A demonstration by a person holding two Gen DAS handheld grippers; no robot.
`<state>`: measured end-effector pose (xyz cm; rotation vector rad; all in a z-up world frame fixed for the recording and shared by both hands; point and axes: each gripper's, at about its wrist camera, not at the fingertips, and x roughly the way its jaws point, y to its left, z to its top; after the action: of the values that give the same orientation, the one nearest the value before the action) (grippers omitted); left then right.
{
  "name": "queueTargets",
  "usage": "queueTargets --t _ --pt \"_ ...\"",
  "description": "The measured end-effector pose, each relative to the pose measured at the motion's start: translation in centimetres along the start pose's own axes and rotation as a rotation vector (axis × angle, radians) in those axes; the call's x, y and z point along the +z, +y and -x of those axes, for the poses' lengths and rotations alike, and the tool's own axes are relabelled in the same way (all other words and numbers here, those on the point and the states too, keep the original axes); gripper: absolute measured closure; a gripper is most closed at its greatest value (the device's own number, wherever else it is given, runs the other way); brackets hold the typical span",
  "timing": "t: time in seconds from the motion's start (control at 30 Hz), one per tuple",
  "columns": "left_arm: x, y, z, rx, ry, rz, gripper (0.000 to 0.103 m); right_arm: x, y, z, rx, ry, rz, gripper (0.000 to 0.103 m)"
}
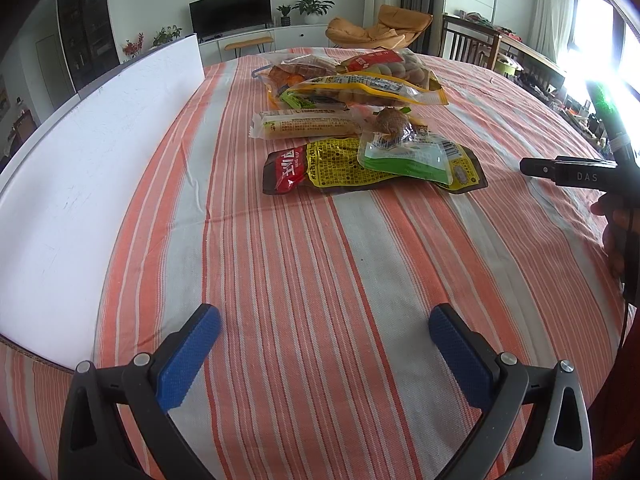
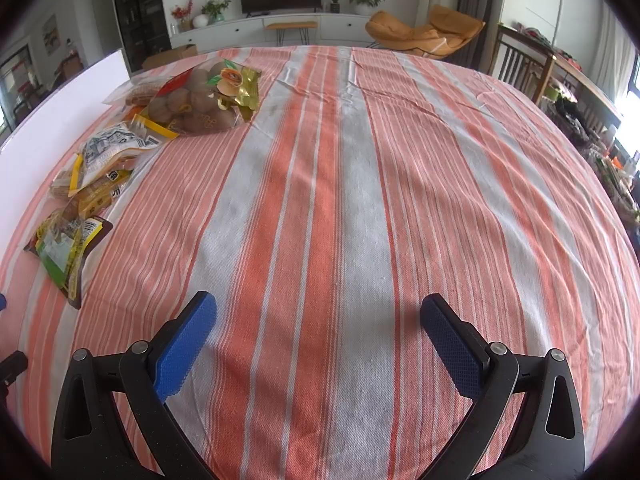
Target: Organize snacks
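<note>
Both the left gripper (image 1: 324,340) and the right gripper (image 2: 318,330) hover with jaws spread over the striped table (image 1: 320,260), holding nothing. The snack packets (image 1: 360,120) lie heaped ahead of the left gripper (beside a white board (image 1: 100,160)); the long beige packet (image 1: 304,124) lies crosswise.

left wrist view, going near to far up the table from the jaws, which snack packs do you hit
red and yellow pack → long beige pack → yellow-edged bag of round snacks → red-labelled bag. The green pack overlaps the first, so it is left out.
</note>
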<state>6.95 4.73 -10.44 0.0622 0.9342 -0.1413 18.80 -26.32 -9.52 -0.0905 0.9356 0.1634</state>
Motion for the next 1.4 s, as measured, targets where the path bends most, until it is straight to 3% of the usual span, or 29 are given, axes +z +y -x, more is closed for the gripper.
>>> queueTargets --t 0.77,1.03,1.4 --pt "0.0 0.0 0.0 0.002 0.002 0.0 0.0 -0.1 0.0 0.0 -0.005 0.0 -0.006 0.0" --pt "-1.0 0.0 0.8 0.004 0.039 0.01 0.0 -0.1 0.0 0.1 -0.007 -0.001 -0.008 0.0" --pt "-1.5 0.4 1.0 -0.004 0.007 -0.008 0.0 -0.1 0.1 0.1 -0.011 0.001 -0.006 0.0"
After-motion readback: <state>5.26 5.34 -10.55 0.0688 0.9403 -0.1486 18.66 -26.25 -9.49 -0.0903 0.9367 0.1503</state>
